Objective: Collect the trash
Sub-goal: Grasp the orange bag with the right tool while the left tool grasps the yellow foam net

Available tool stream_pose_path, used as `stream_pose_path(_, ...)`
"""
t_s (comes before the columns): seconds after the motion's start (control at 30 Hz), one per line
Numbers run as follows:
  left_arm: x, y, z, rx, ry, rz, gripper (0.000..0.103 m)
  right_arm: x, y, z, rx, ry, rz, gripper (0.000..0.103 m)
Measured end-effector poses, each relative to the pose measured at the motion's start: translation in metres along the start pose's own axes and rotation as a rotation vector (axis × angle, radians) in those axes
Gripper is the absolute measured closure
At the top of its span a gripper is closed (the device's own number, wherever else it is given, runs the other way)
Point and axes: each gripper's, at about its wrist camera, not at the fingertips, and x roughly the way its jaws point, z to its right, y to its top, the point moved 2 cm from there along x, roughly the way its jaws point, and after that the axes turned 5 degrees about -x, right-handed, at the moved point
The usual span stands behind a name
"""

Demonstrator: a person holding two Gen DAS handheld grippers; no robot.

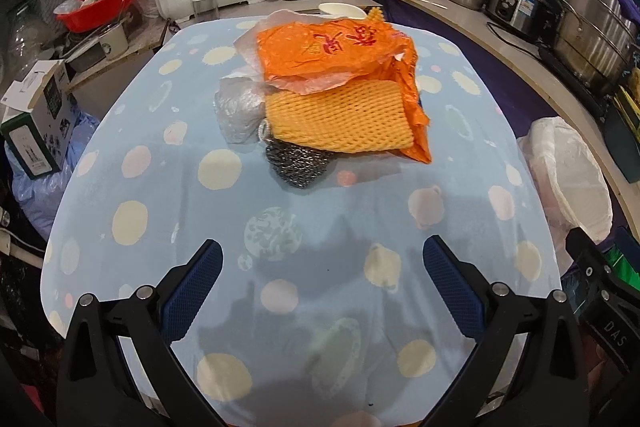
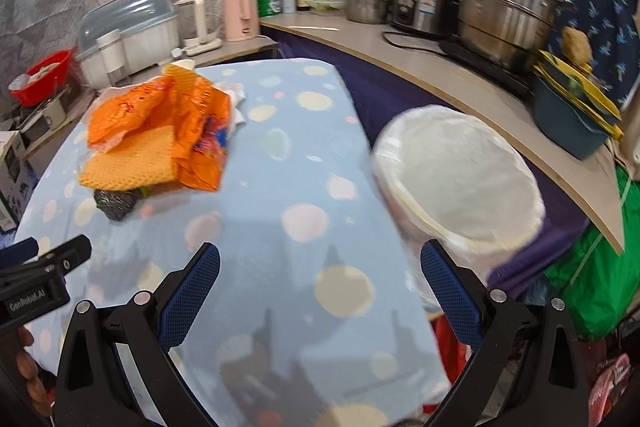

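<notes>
Left hand-held gripper (image 1: 322, 263) spread, empty, over near bench (image 1: 132, 131). Right hand-held gripper (image 2: 320, 265) spread, empty. Trash pile mid-bench: orange plastic bag (image 1: 332, 47) atop yellow foam net (image 1: 340, 119), steel scourer (image 1: 298, 163) beneath. White-lined bin (image 2: 460, 179) beside bench, right.

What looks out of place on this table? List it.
A heap of trash sits mid-table: a crumpled orange plastic bag draped over yellow foam fruit netting, with a steel scourer under its front edge. The white-lined bin stands beside the table.
</notes>
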Motion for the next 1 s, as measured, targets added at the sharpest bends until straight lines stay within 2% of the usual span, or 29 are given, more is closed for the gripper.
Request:
stream_pose_path(0.17,0.015,0.012,-0.028,-0.056,0.017,-0.017,0.007,0.019,0.03,-0.034,-0.024,0.044,0.043,0.007)
stream_pose_path(0.37,0.027,0.027,-0.052,-0.096,0.033,0.0,0.007,0.055,0.06,-0.072,-0.034,0.088,0.042,0.007)
stream_pose_path(0.5,0.036,0.038,-0.062,-0.115,0.026,0.003,0.007,0.081,0.075,-0.091,-0.04,0.106,0.024,0.014)
stream_pose_path(0.7,0.046,0.054,-0.066,-0.137,-0.027,0.0,0.007,0.121,0.086,-0.105,-0.026,0.122,-0.031,0.033)
stream_pose_path(0.8,0.051,0.061,-0.063,-0.149,-0.062,-0.006,0.007,0.137,0.083,-0.105,-0.023,0.131,-0.071,0.052)
stream_pose_path(0.87,0.055,0.065,-0.059,-0.148,-0.08,-0.005,0.007,0.143,0.08,-0.104,-0.022,0.13,-0.091,0.075)
stream_pose_path(0.93,0.061,0.069,-0.053,-0.143,-0.088,-0.007,0.007,0.147,0.076,-0.1,-0.014,0.133,-0.103,0.085)
stream_pose_path(1.0,0.067,0.072,-0.049,-0.141,-0.102,-0.015,0.007,0.145,0.072,-0.095,-0.003,0.137,-0.099,0.087)
